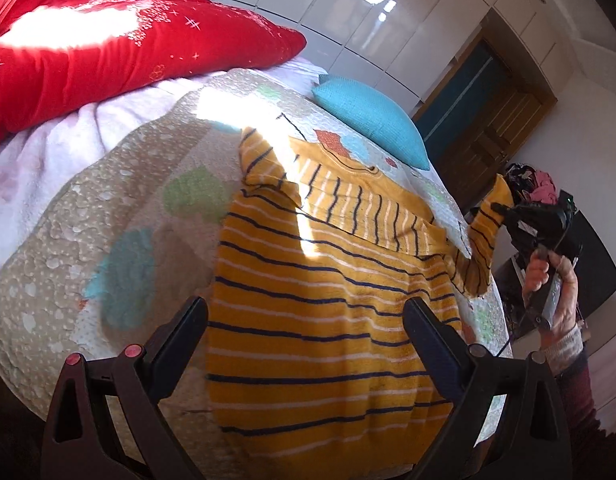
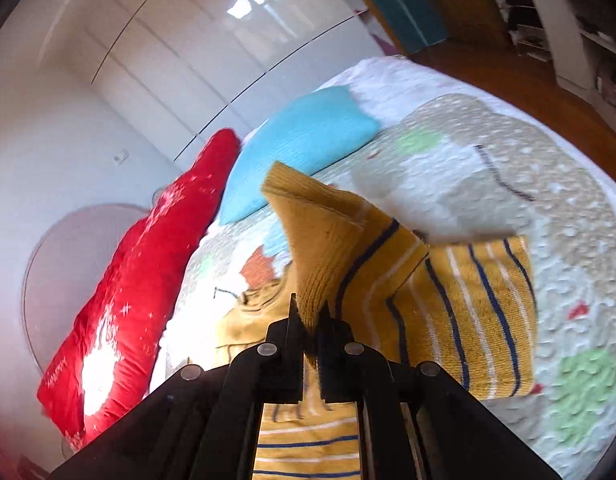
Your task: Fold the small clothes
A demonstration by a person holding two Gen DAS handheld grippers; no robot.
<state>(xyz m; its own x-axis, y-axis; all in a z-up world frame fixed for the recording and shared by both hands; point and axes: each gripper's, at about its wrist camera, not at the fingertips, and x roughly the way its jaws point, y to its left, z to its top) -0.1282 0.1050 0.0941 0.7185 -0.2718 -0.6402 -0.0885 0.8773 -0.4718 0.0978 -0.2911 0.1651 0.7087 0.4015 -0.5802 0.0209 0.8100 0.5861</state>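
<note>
The striped sweater lies flat on the patterned quilt, directly ahead of and between the spread, empty fingers of the left gripper. The right gripper is clenched on the sleeve, which stands lifted clear of the quilt just beyond its fingertips.

Risks, as judged: the pinch sits close to the cuff edge, so the knit may slip free mid-fold. With the body unpinned by the left gripper, pulling the sleeve across may drag the whole garment askew. Strong sunlight washes out part of the fabric.

No brand, label or legible writing is visible; the red cushion shows star patterns only.
</note>
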